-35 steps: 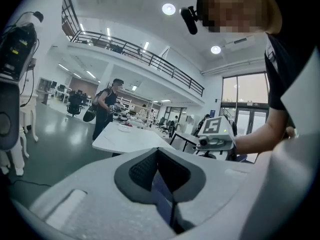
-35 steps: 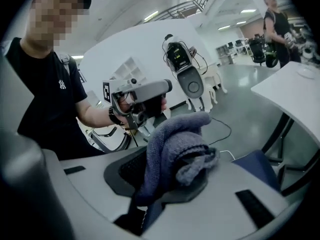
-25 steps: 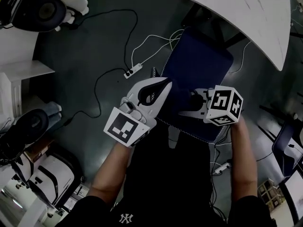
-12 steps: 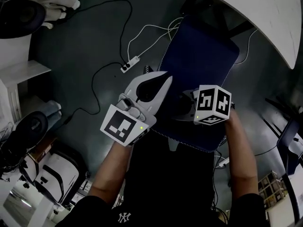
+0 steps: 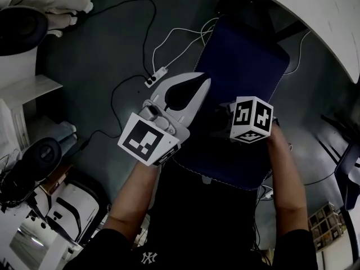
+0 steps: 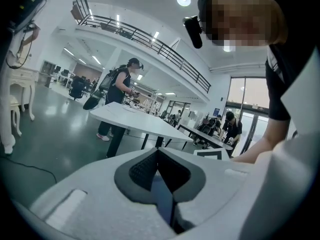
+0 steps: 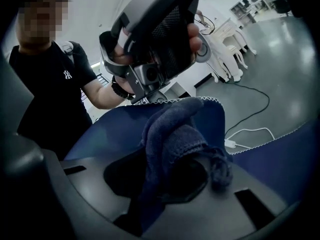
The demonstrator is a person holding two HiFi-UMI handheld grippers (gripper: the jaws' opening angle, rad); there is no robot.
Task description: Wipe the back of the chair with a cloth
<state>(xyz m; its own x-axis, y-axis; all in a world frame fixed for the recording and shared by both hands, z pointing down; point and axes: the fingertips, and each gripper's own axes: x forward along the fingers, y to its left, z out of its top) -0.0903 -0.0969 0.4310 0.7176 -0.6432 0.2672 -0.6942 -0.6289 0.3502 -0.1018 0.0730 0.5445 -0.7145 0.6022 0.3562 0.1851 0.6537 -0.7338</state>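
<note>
Pose first: how are the arms set?

— Both forearms reach forward from 6 o'clock in the head view. The left gripper (image 5: 201, 83) points toward 1 o'clock, jaws closed, pinching the cloth (image 5: 243, 77) at its left edge. The right gripper (image 5: 218, 129) sits just beside it at 3 o'clock, pointing toward 9 o'clock, marker cube on top.

And the right one's grip?

— Clenched on a bunched fold of that same cloth, which spills out over its jaws in the right gripper view. The left gripper view shows a blue sliver between its closed jaws.

Where does the cloth lie?

— It is spread out, dark blue with a white-stitched hem, from the grippers toward 12 o'clock. Whatever it drapes over is covered.

What's around it?

— A power strip (image 5: 156, 76) with white cables lies on the floor at 10 o'clock of the left gripper, near the cloth's left edge. A white table (image 5: 320, 16) sits at 1 o'clock, near the cloth's far corner.
</note>
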